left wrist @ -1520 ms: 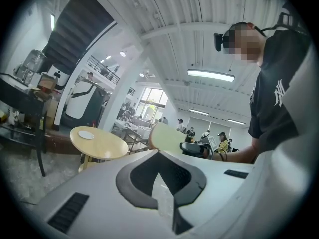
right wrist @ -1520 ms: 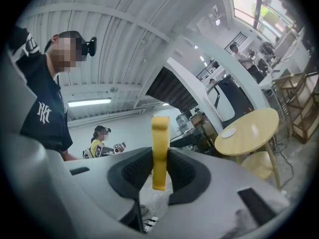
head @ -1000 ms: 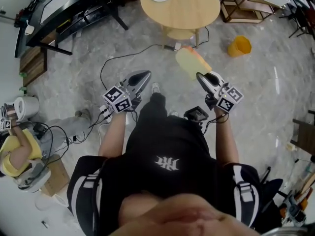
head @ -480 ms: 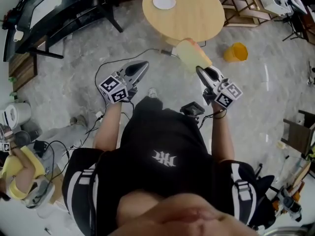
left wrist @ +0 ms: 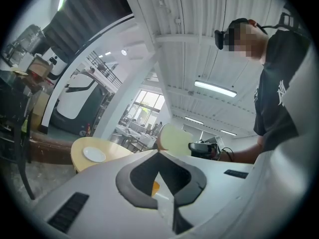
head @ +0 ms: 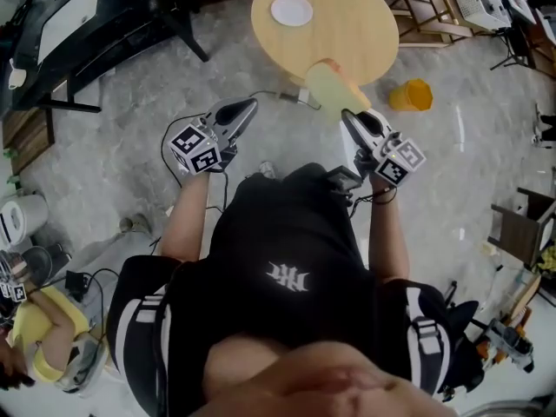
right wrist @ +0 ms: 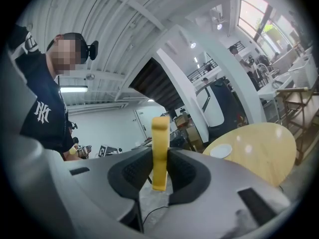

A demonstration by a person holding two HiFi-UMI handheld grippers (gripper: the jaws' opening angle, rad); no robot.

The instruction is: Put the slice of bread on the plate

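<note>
Well, your right gripper [head: 356,121] has its fingers [right wrist: 183,176] pinching the slice of bread [right wrist: 160,148] by its near edge, with the plate [head: 292,10] at 11 o'clock on the desk [head: 365,33] (left gripper [head: 248,107] fingers pressed together, empty); it looks light, soft and crushable, so a gentle edge grip suits.

Both bare forearms [head: 189,220] reach forward. The left grey gripper [head: 247,106] has its jaws together, empty. The right grey gripper [head: 349,118] clamps a pale yellow bread slice [head: 327,85].

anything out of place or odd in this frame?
One thing: a yellow container lies on the floor beside the round table, apparently tipped on its side. Otherwise fine: bread slice clamped upright in the right gripper, plate on the table.
</note>
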